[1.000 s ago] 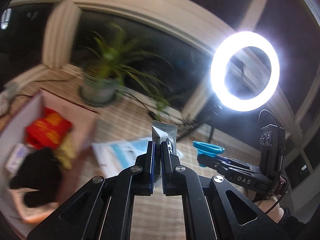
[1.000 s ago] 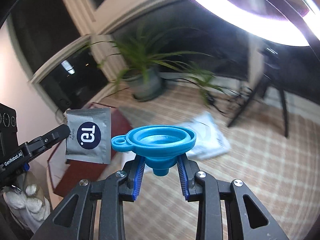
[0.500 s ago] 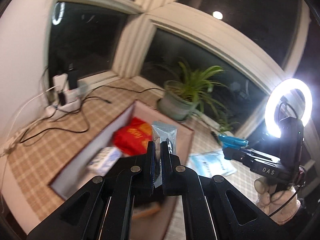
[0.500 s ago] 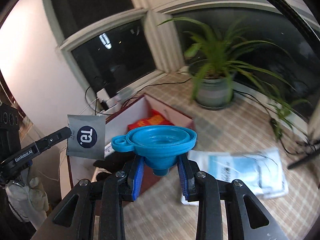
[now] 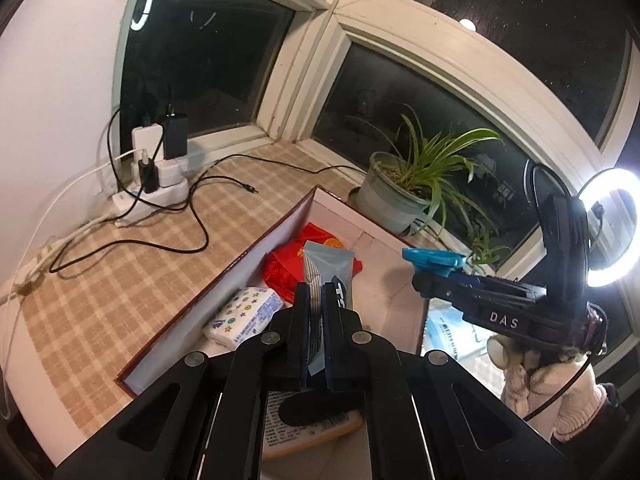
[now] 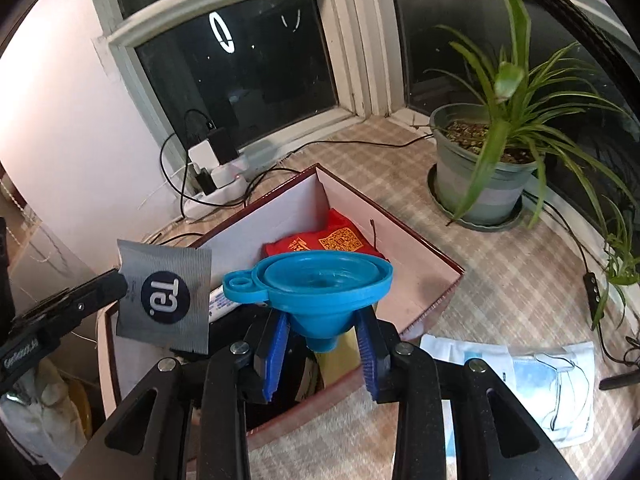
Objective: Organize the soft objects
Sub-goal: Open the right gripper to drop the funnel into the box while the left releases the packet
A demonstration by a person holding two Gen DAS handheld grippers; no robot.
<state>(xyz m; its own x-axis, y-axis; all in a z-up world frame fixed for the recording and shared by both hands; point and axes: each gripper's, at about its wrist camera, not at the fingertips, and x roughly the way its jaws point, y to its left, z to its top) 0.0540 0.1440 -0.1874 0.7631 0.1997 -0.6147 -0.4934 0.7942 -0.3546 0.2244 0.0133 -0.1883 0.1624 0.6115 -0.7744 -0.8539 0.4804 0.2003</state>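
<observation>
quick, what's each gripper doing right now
left gripper: shut on the grey sachet
right gripper: shut on the blue funnel

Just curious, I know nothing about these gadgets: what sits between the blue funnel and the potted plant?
In the right wrist view, the far end of the open box, a red packet inside it, then bare checked cloth up to the potted plant.

blue funnel (image 6: 316, 284), grey striped sachet (image 6: 166, 300) with a dark blue circle, red pouch (image 6: 324, 240) printed in yellow, beige checked tablecloth (image 5: 132, 280), white tissue pack (image 5: 244, 316) dotted with coloured stars
</observation>
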